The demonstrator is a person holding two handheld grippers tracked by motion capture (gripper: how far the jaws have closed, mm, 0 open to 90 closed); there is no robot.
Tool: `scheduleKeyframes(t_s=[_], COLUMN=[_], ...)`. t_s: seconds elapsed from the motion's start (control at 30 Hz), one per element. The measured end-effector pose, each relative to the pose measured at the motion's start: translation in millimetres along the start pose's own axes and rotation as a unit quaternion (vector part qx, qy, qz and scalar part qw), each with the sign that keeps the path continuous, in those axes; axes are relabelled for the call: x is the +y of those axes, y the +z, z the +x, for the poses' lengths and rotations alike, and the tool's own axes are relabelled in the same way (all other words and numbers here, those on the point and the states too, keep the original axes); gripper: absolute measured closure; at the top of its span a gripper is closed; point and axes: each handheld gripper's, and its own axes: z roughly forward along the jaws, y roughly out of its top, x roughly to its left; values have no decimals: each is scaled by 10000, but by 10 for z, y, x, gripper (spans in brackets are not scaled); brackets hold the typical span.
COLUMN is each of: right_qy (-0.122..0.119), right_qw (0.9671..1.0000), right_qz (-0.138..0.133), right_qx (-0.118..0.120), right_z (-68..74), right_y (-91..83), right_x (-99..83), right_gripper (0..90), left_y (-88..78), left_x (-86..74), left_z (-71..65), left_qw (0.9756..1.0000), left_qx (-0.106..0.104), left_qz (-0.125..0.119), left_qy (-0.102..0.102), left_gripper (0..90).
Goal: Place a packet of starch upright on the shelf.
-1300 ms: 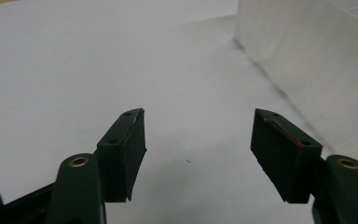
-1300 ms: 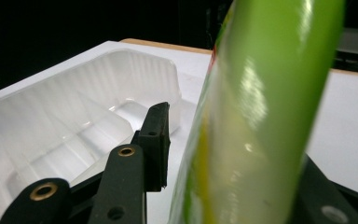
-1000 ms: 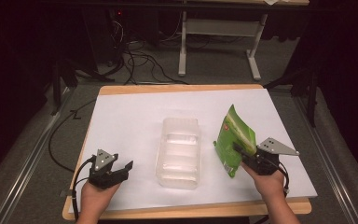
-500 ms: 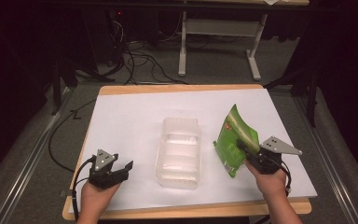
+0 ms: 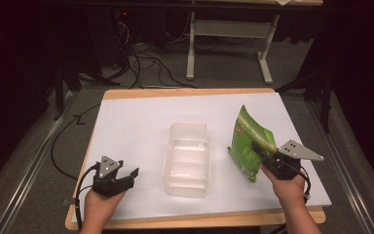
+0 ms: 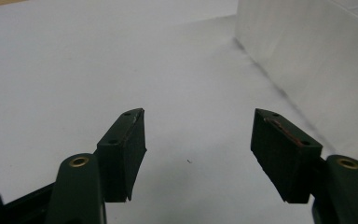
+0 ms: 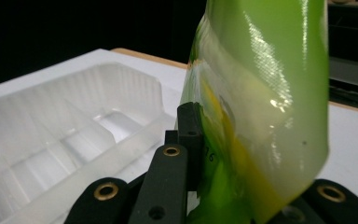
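A green snack bag (image 5: 249,141) stands tilted at the table's right side, with my right gripper (image 5: 264,155) shut on its lower right part. In the right gripper view the glossy green bag (image 7: 265,107) is pinched between the black jaws. A clear plastic tray (image 5: 187,157) lies empty in the middle of the table, just left of the bag; the same clear plastic tray (image 7: 70,135) shows in the right gripper view. My left gripper (image 5: 126,178) rests near the front left of the table, open, nothing between its jaws. My left gripper (image 6: 198,126) points along the white surface, the tray wall (image 6: 307,51) to its right.
White paper (image 5: 136,126) covers the wooden table (image 5: 190,92). Cables (image 5: 146,68) and a grey stand (image 5: 224,44) lie on the dark floor beyond the far edge. A cable (image 5: 63,141) trails off the table's left side.
The right gripper has shifted slightly right and nearer with the bag. The left gripper has not moved.
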Motion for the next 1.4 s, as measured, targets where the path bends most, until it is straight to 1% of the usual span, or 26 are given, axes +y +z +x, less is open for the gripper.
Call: scheduleKeyframes(t_s=[0.1,0.17,0.27,0.3,0.37,0.47,0.53,0.57,0.6,0.7,0.8,0.9,1.03,1.2,1.27,1.37,1.4], right_qy=[-16,-88,-105,-149,-108,-184,-236,-289,-284,-366,-394,-364,-392,-550,-582,-650,-656], right_qw=[9999,9998,9994,9992,9987,9979,9970,9966,9965,9953,9935,9922,9894,9853,9830,9781,9771], right_qz=[-89,-140,-238,-259,-333,-390,-413,-424,-425,-459,-513,-562,-640,-692,-719,-758,-746], right_qx=[57,104,230,267,364,492,607,642,658,773,931,1050,1241,1459,1583,1828,1881], right_z=[4,14,21,22,28,60,83,93,107,157,199,234,287,348,358,375,385], right_y=[-36,-49,-58,-61,-67,-61,-42,-26,-11,42,101,167,287,448,519,627,659], right_x=[51,90,145,170,222,307,362,391,419,494,554,600,660,760,807,873,887], right_gripper=[892,892,893,893,893,893,893,893,893,893,893,893,894,894,894,894,894], left_y=[-2,-2,-4,-5,-5,-4,-8,-12,-14,-14,-9,-2,1,-3,-9,-21,-21], left_x=[-3,-5,-7,-8,-9,-11,-12,-12,-13,-15,-17,-18,-22,-23,-28,-35,-39], left_z=[8,11,18,20,27,37,37,35,33,32,32,32,36,45,45,46,47], left_qw=[10000,10000,10000,10000,10000,10000,10000,10000,10000,10000,10000,10000,9999,9999,9999,9998,9998], left_qx=[3,7,28,32,34,41,34,29,29,34,49,60,76,112,151,176,187], left_qz=[-12,-5,5,-2,-15,-9,-14,-14,-18,-13,-2,4,0,7,13,2,3], left_qy=[-19,-30,-31,-36,-47,-47,-54,-56,-61,-64,-61,-58,-71,-59,-49,-55,-63], left_gripper=[359,359,359,359,359,359,359,359,359,359,359,360,359,359,359,359,359])
